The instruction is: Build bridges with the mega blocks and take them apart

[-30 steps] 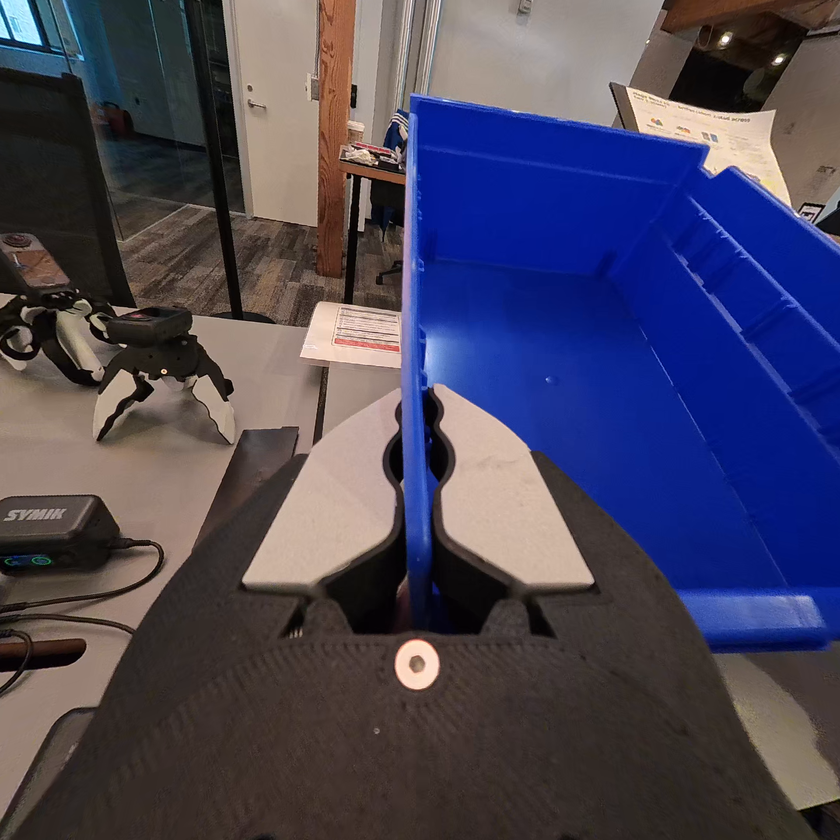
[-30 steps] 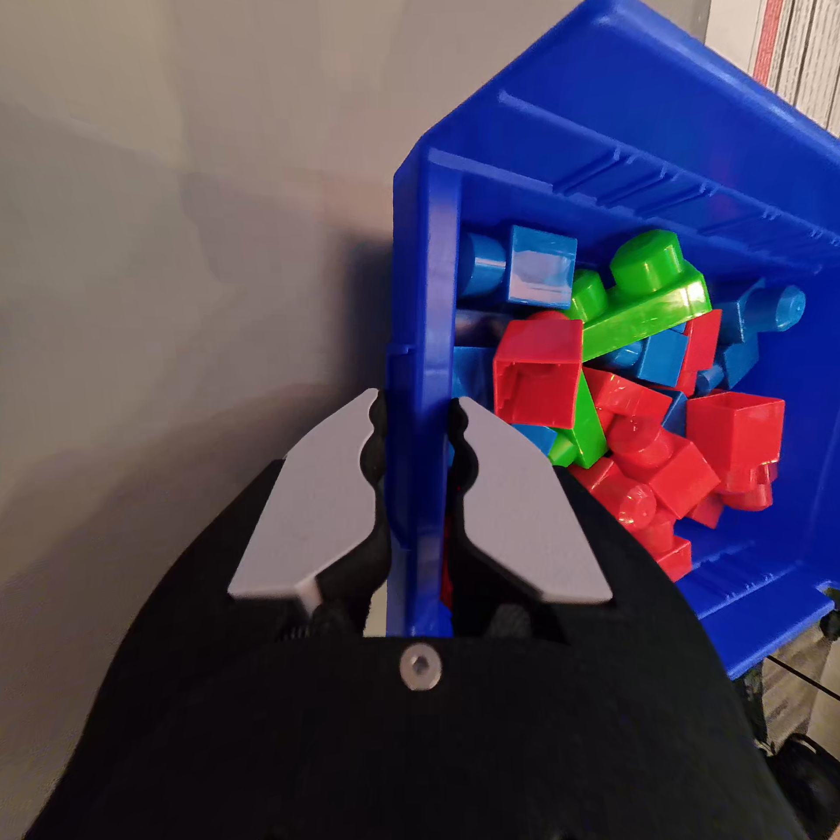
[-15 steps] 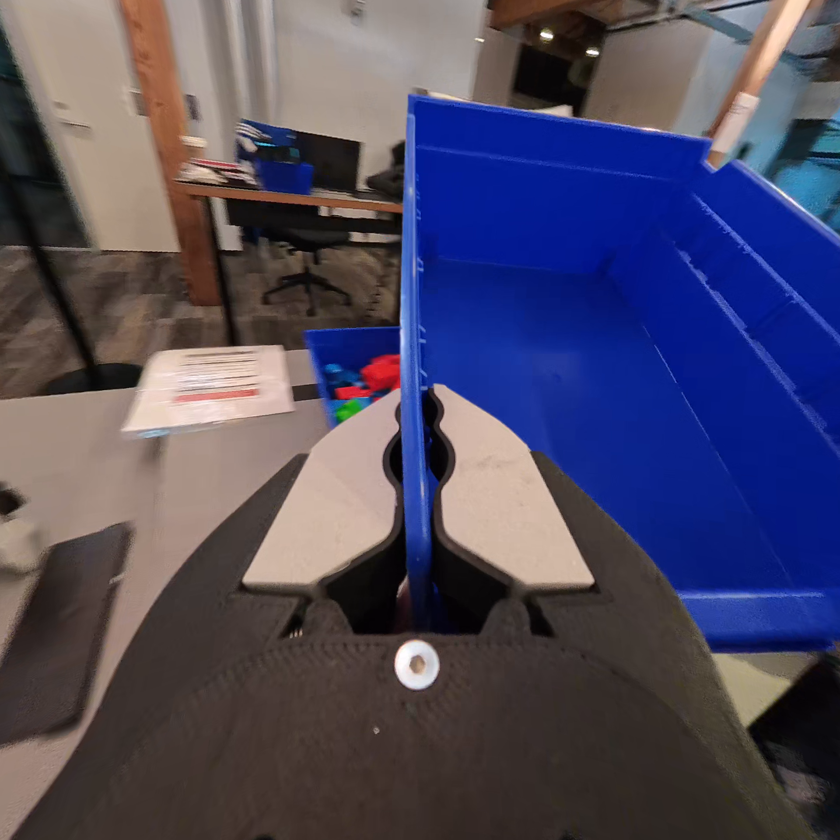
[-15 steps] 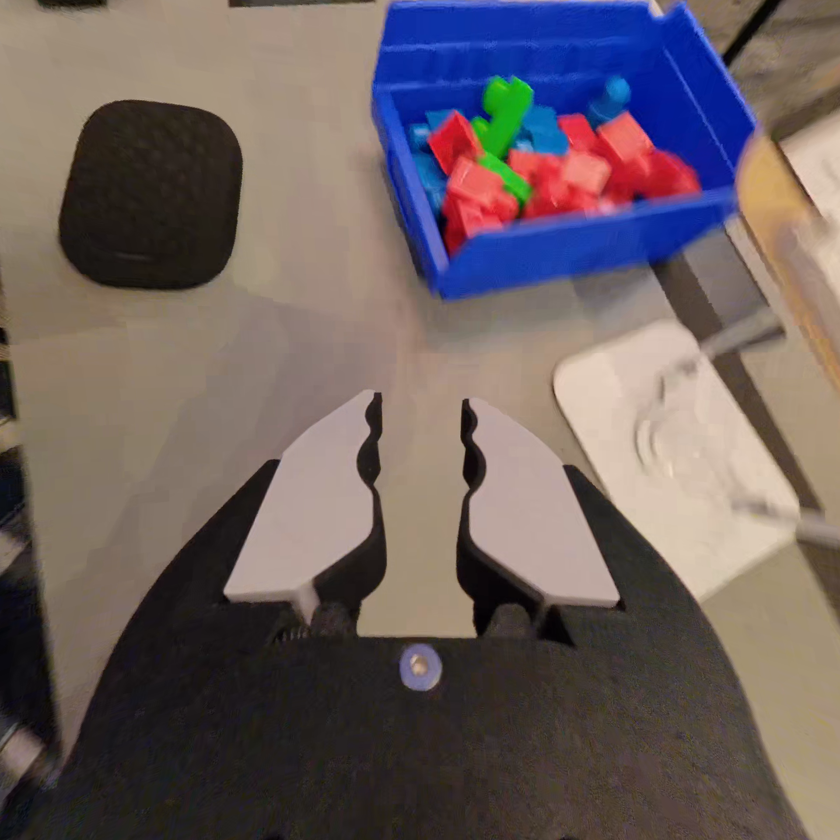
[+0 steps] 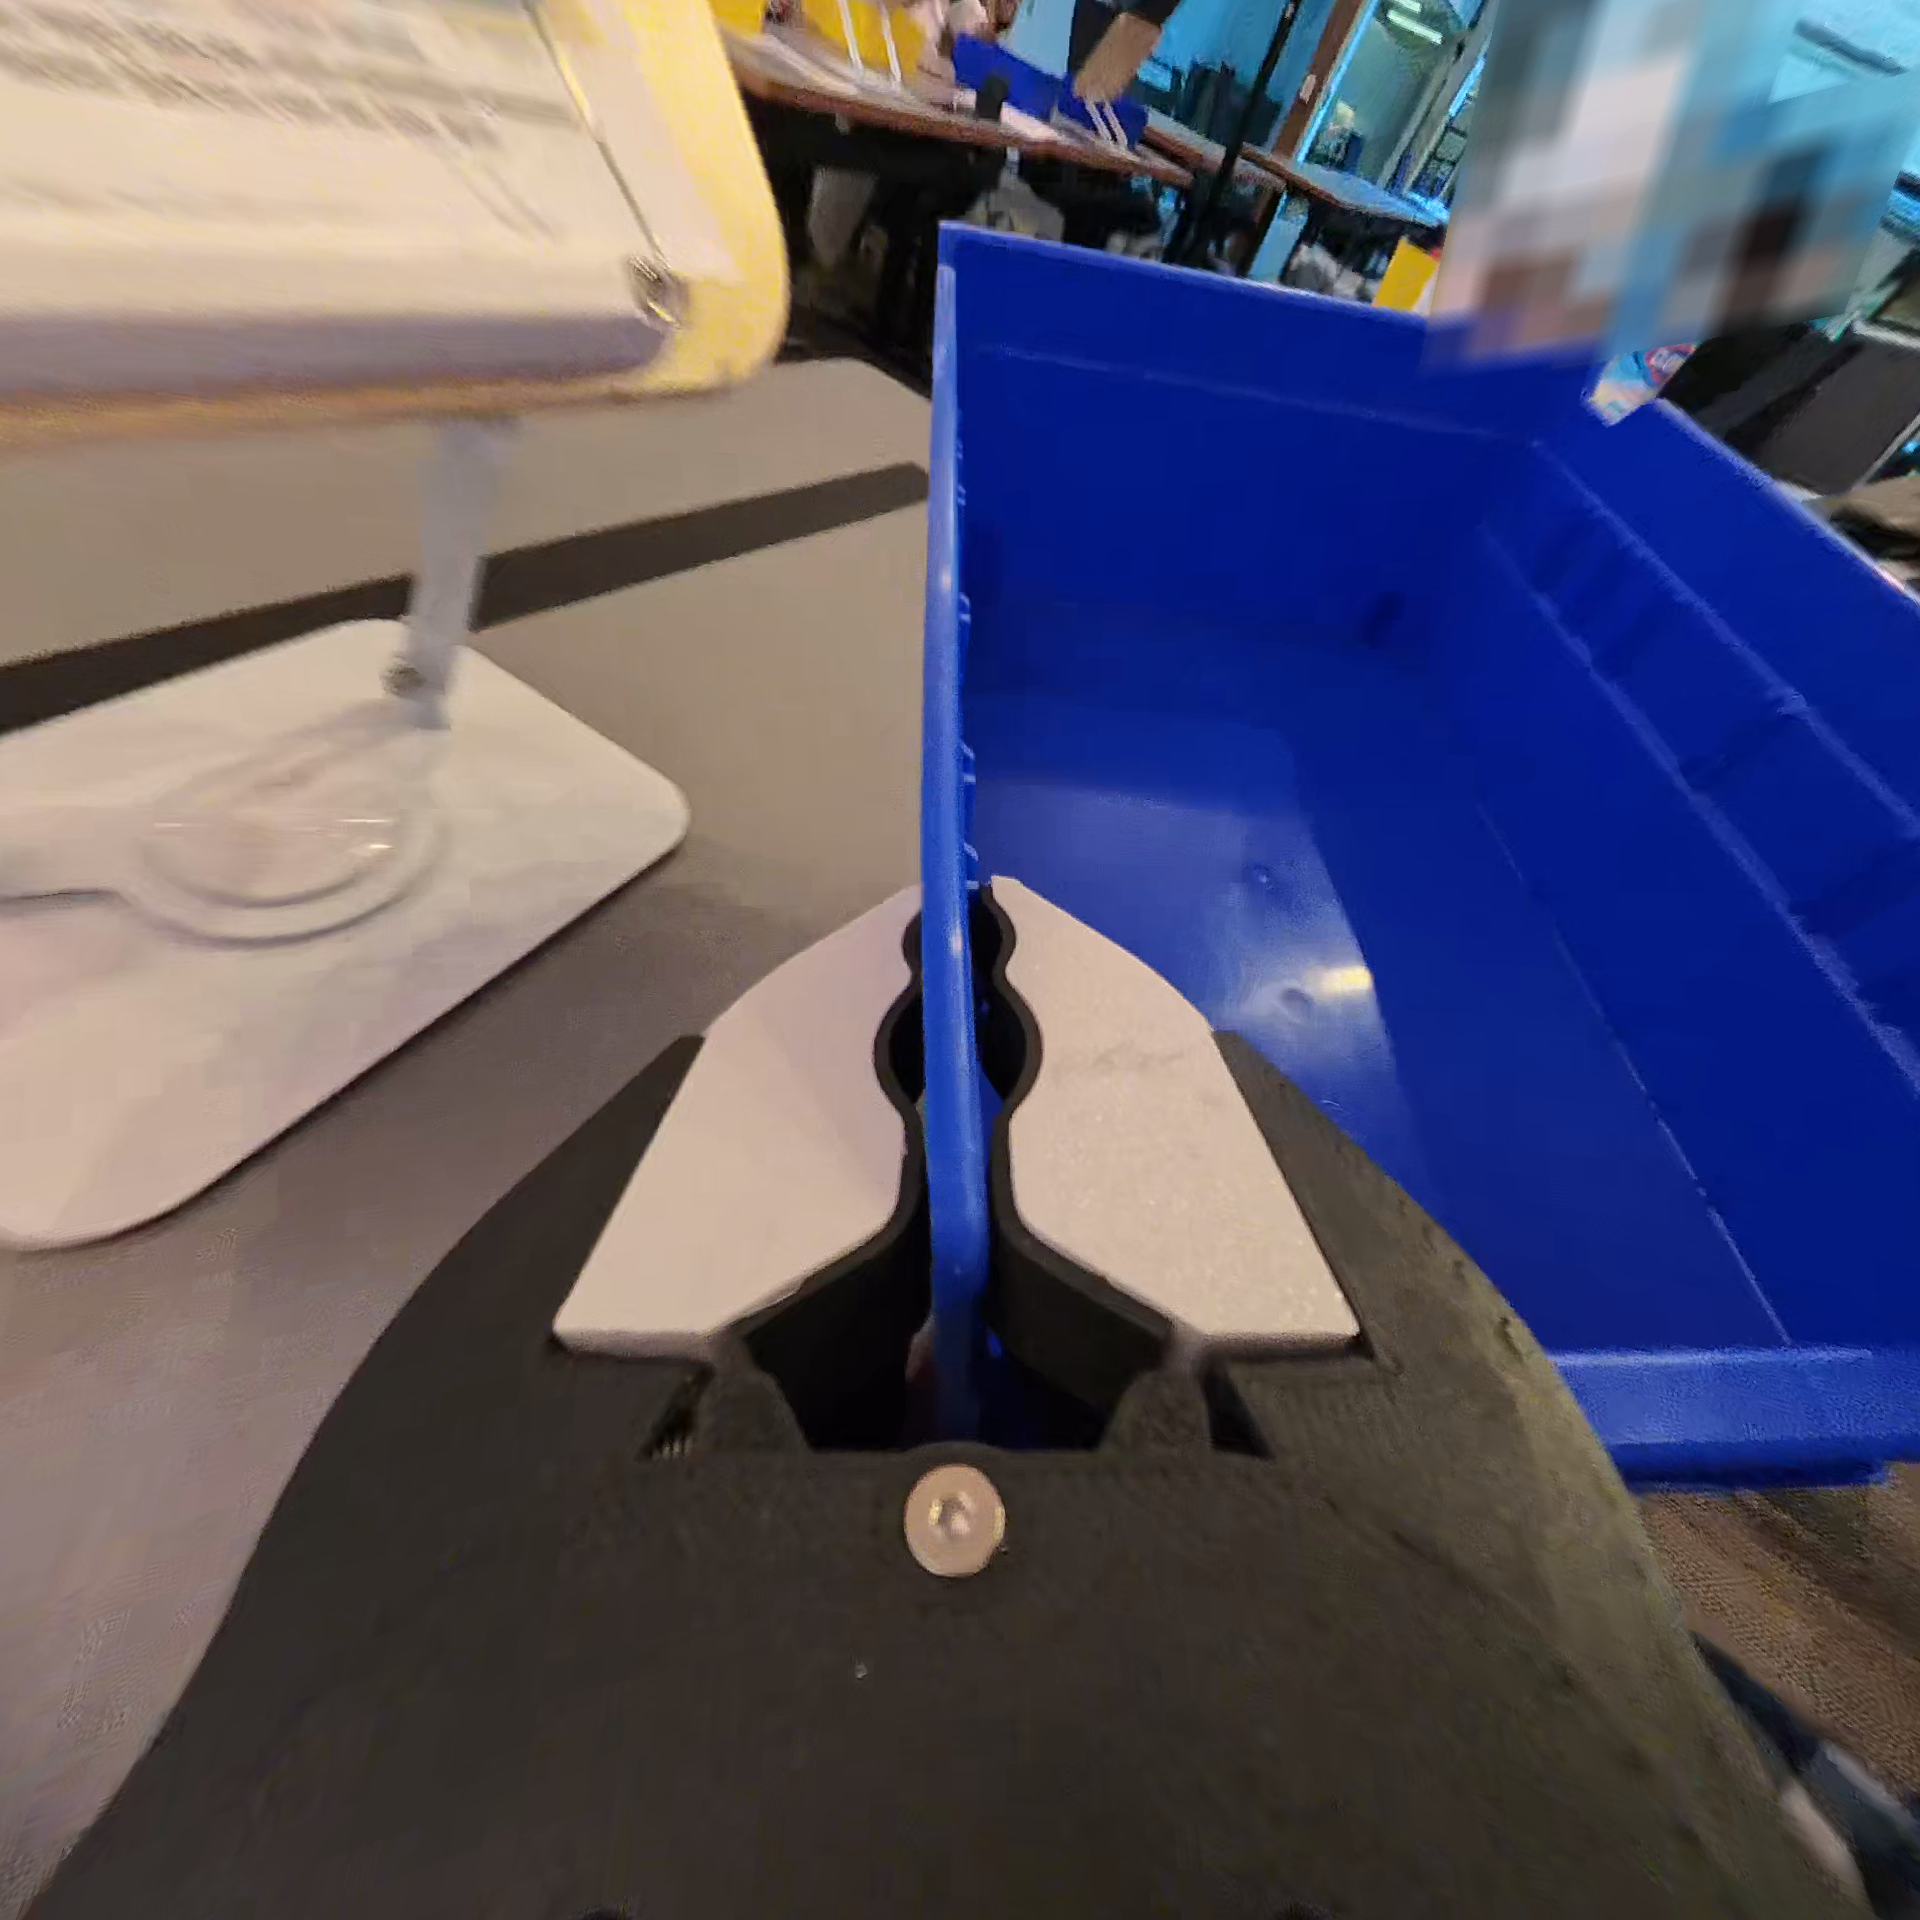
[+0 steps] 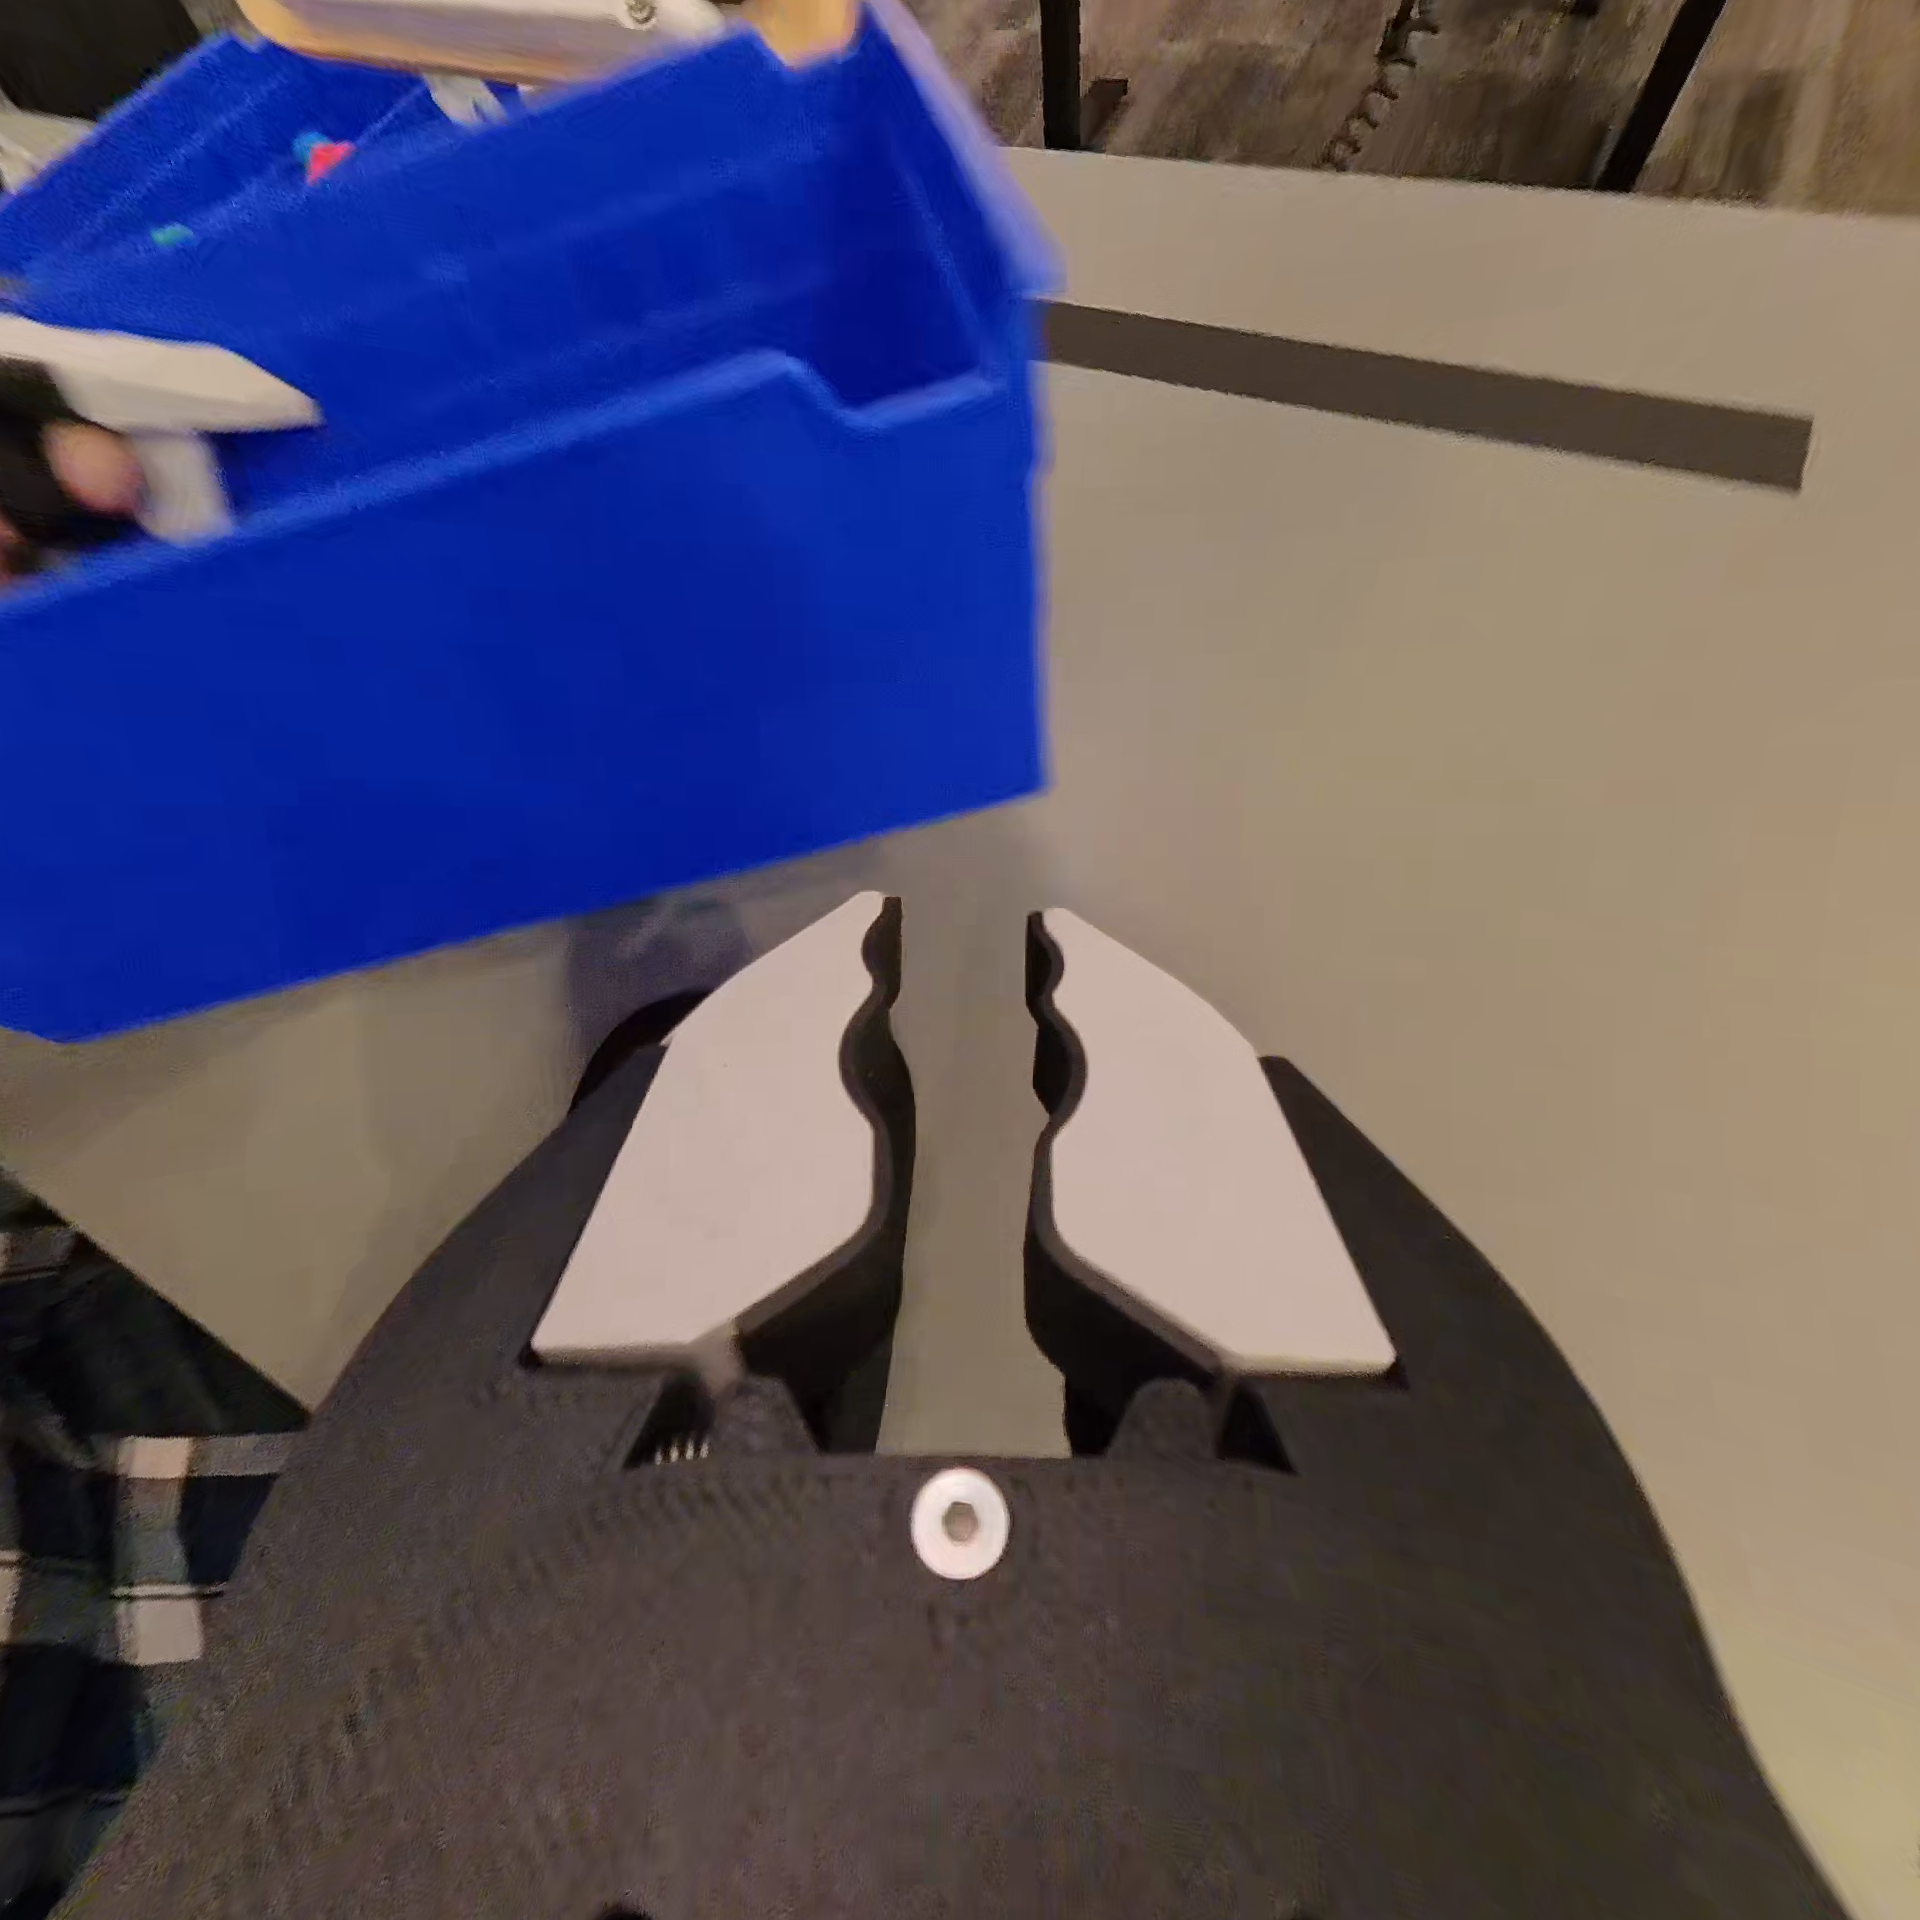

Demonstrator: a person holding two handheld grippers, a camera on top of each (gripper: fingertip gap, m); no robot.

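The right claw [image 6: 961, 920] has let go of the block-filled bin and pulled away.

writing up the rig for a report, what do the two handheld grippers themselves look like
Both look alike: the left gripper and right gripper have a broad, rough-textured black body, likely 3D-printed, with a silver screw at its centre. Each carries two pale grey fingers with wavy black inner pads. No cables or markings show.

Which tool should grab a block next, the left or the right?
Probably the right tool: its fingers stand apart with nothing between them. The left tool is busy, clamped on the wall of the empty blue bin, held off the table.
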